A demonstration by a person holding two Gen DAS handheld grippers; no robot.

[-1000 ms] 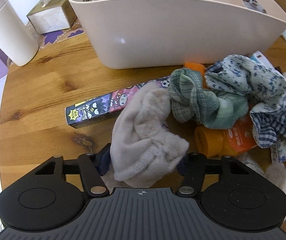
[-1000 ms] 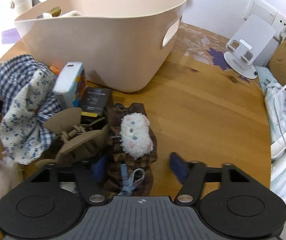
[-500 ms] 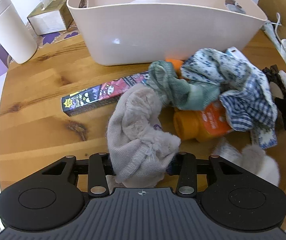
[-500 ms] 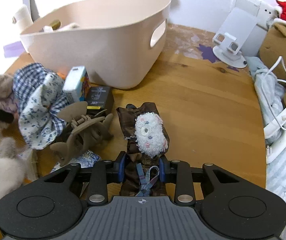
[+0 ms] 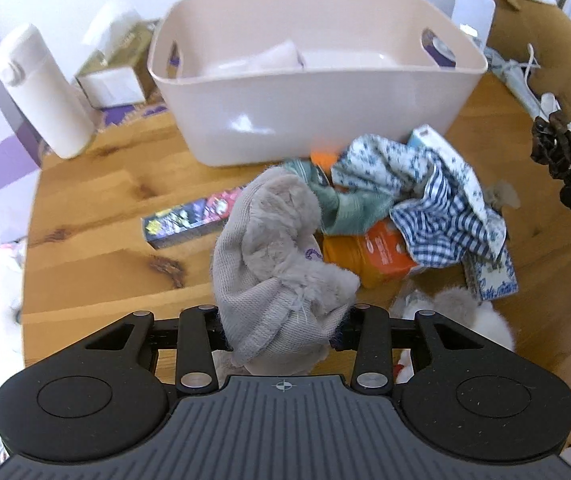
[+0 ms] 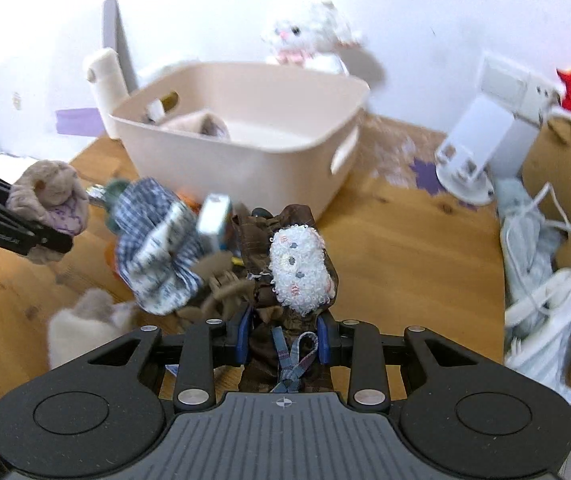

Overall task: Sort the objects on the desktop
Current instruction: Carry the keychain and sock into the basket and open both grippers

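Left wrist view: the left gripper [image 5: 283, 330] pinches a grey fuzzy sock [image 5: 277, 264], lifted clear of the tabletop [image 5: 97, 208]. Right wrist view: the right gripper [image 6: 283, 340] clamps narrowly on a brown scrunchie [image 6: 289, 264] with a white fleecy patch. Beyond both, a beige tub [image 5: 317, 92] stands toward the tabletop's far edge, the fabric clutter [image 5: 425, 204] just before it.

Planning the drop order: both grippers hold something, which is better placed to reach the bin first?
Probably left. The left gripper, shut on the grey plush, faces the bin head-on. The right gripper, holding the brown scrunchie, sits off the bin's corner.
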